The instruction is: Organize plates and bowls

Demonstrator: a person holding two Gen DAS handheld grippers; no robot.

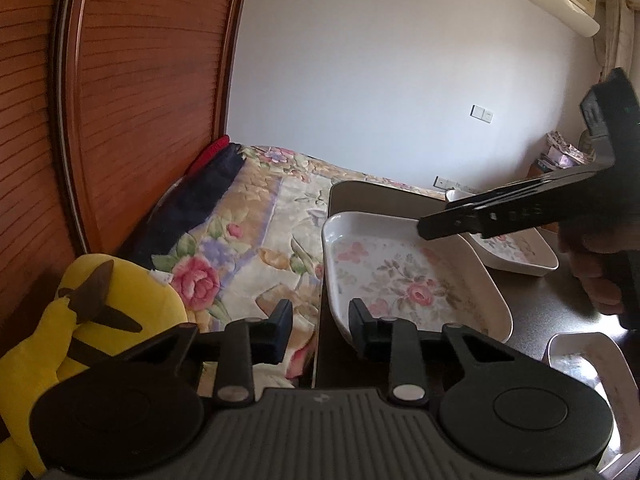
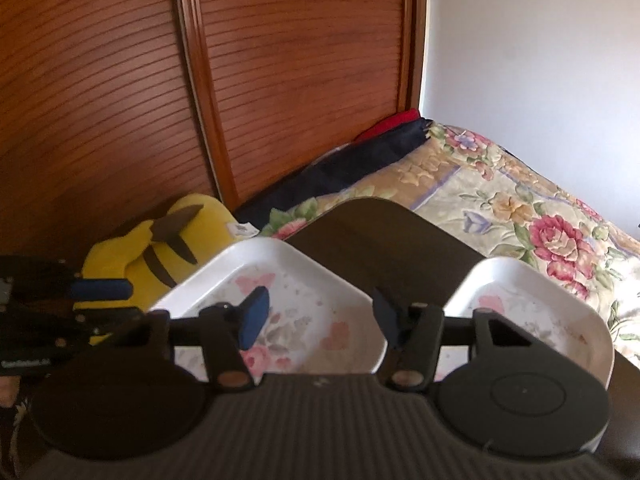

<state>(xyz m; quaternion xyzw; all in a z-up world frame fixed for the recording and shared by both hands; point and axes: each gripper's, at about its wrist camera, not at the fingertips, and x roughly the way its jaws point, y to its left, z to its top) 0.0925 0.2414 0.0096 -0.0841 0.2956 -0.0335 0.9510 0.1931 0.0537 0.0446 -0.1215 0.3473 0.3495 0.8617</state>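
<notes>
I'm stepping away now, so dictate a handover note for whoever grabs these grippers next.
Left gripper: open, astride the large floral dish's left rim, at the edge of the table.
Right gripper: open, astride its opposite rim.
A second floral dish and a third dish sit separately on the table.
Done: nothing stacked. Left: grip, lift, stack.
</notes>
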